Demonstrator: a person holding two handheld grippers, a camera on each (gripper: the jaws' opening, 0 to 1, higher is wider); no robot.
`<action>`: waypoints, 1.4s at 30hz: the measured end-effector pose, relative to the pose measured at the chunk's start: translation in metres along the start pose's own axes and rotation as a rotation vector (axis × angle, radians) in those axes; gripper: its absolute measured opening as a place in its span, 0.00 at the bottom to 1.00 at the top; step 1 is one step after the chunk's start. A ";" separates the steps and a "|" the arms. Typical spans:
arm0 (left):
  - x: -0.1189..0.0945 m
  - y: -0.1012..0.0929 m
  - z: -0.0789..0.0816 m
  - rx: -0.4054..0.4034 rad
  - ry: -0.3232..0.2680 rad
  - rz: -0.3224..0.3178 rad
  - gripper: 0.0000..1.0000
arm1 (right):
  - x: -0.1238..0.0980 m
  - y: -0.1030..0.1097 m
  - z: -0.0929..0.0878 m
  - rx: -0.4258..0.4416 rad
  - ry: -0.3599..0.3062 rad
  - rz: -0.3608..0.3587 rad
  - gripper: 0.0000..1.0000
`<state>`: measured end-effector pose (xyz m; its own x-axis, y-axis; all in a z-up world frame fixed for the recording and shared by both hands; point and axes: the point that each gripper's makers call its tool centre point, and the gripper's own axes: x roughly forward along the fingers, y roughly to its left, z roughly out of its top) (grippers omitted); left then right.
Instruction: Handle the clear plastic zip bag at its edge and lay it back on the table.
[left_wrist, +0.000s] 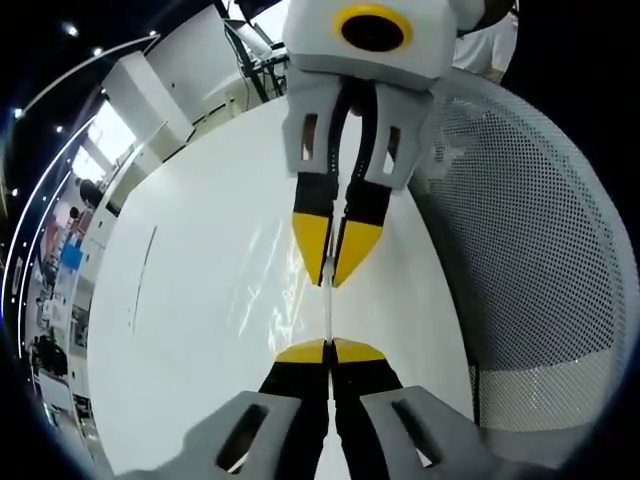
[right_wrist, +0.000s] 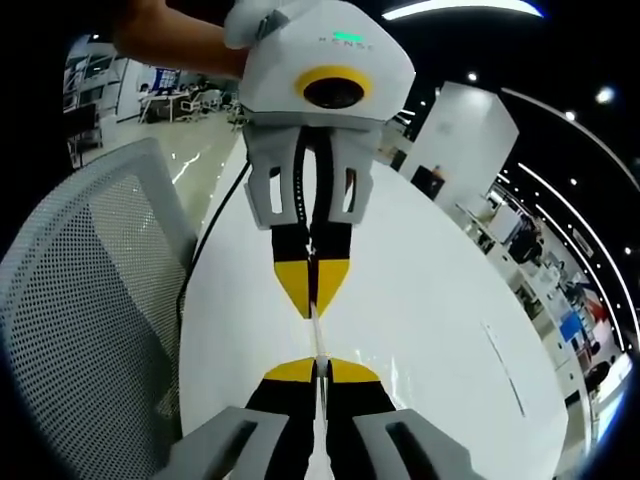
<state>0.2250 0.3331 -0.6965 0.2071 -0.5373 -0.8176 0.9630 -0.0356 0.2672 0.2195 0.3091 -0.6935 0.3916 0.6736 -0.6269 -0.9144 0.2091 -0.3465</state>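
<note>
L gripper (left_wrist: 329, 349) and R gripper (right_wrist: 318, 370) both clamped tight on opposite ends of zip bag edge (left_wrist: 328, 310), facing each other. Bag hangs stretched betw. them above white table (left_wrist: 190, 330); left gripper view shows its crinkled film. Mesh chair (right_wrist: 90, 300) beside table.

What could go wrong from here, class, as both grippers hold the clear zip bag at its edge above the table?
1. The clear zip bag is stretched edge-on between the left gripper and the right gripper; pulling them further apart could tear the thin edge or make it slip out.
2. The white mesh chair sits close beside the table, so the hanging bag might snag on it or miss the table when lowered.
</note>
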 end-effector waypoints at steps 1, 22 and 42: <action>0.000 0.000 0.000 0.000 0.001 0.000 0.00 | 0.000 0.000 0.000 0.000 0.000 -0.001 0.00; -0.004 -0.001 -0.006 -0.011 0.014 0.009 0.00 | -0.002 -0.002 -0.005 0.006 0.007 -0.009 0.00; -0.005 -0.001 -0.010 -0.017 0.019 0.009 0.00 | -0.004 -0.002 -0.007 0.015 0.009 -0.016 0.00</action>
<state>0.2247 0.3447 -0.6977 0.2185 -0.5214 -0.8249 0.9640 -0.0162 0.2656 0.2204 0.3016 -0.6953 0.4068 0.6637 -0.6277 -0.9095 0.2302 -0.3460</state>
